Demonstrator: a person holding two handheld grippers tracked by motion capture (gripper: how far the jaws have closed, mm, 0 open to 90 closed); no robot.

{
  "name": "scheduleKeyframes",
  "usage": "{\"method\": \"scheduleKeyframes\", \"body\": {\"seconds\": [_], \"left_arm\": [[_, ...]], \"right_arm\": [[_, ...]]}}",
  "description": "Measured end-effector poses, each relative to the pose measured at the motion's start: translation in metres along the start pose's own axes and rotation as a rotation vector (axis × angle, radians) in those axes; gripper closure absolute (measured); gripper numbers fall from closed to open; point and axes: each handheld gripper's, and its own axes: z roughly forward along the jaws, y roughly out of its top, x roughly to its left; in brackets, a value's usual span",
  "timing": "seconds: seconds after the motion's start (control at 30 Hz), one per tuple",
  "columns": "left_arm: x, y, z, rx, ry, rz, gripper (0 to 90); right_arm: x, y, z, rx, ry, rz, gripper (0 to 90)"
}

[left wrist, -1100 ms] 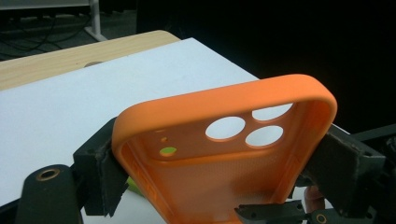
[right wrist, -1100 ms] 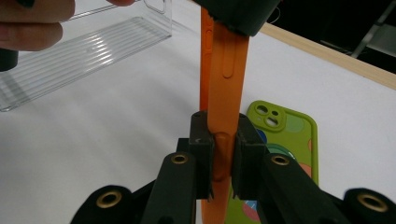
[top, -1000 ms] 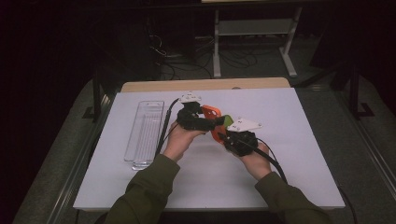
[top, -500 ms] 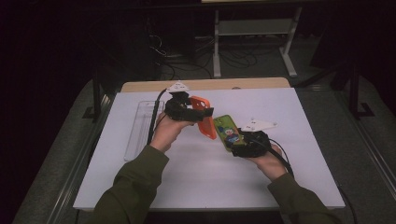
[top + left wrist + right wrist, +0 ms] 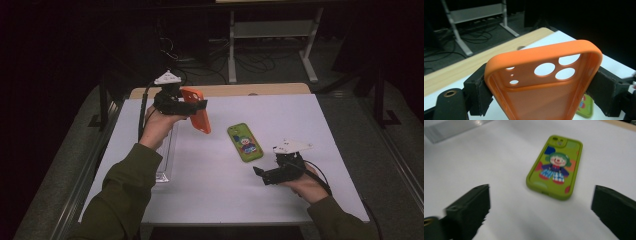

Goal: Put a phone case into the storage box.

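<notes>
So my left hand-held gripper (image 5: 192, 106) is up off the worktop (image 5: 300, 120) near the far left side, clamped on the orange phone case (image 5: 196, 109) by its two long edges. From the left gripper view the orange phone case (image 5: 544, 82) is empty and open toward me, camera holes at the top. My right hand-held gripper (image 5: 261, 175) is low at the near right, jaws spread wide with nothing in them. The green clown phone (image 5: 244, 142) lies flat just ahead of it, picture side up (image 5: 555, 168). A clear tray (image 5: 167, 150) sits under my left forearm.
</notes>
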Motion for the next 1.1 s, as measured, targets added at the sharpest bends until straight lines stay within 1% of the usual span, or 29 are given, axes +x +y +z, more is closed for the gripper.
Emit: {"method": "scheduleKeyframes", "body": {"seconds": [0.1, 0.2, 0.3, 0.4, 0.47, 0.5, 0.57, 0.6, 0.7, 0.77, 0.8, 0.97, 1.1], "left_arm": [[0.009, 0.003, -0.007, -0.005, 0.037, -0.004, 15.9], [0.020, 0.005, -0.014, -0.013, 0.073, -0.006, 15.9], [0.029, 0.006, -0.019, -0.009, 0.113, -0.013, 15.8], [0.039, 0.007, -0.023, -0.013, 0.153, -0.025, 15.8], [0.044, 0.008, -0.025, -0.007, 0.180, -0.032, 15.8], [0.047, 0.008, -0.026, -0.008, 0.194, -0.030, 15.8], [0.051, 0.008, -0.027, -0.007, 0.219, -0.039, 15.7], [0.053, 0.008, -0.027, -0.009, 0.230, -0.040, 15.7], [0.058, 0.008, -0.028, -0.004, 0.280, -0.052, 15.7], [0.062, 0.007, -0.027, -0.002, 0.315, -0.064, 15.7], [0.064, 0.006, -0.027, 0.000, 0.331, -0.070, 15.7], [0.073, 0.004, -0.025, 0.001, 0.400, -0.108, 15.6], [0.079, 0.000, -0.020, 0.019, 0.447, -0.131, 15.5]], "right_arm": [[-0.001, -0.009, -0.005, 0.008, -0.004, -0.005, 0.0], [-0.003, -0.017, -0.010, 0.008, -0.007, 0.014, 0.0], [-0.006, -0.023, -0.013, 0.012, -0.013, 0.013, 0.0], [-0.008, -0.026, -0.014, 0.017, -0.026, 0.015, 0.0], [-0.010, -0.026, -0.013, 0.008, -0.031, 0.013, 0.0], [-0.010, -0.026, -0.013, 0.008, -0.033, 0.013, 0.0], [-0.008, -0.026, -0.012, 0.013, -0.030, 0.021, 0.0], [-0.008, -0.026, -0.012, 0.010, -0.031, 0.011, 0.0], [-0.006, -0.026, -0.011, 0.017, -0.028, 0.018, 0.0], [-0.007, -0.026, -0.011, 0.012, -0.031, 0.010, 0.0], [-0.006, -0.026, -0.011, 0.017, -0.030, 0.016, 0.0], [-0.006, -0.026, -0.011, 0.020, -0.031, 0.015, 0.0], [-0.006, -0.025, -0.011, 0.016, -0.034, 0.007, 0.0]]}}
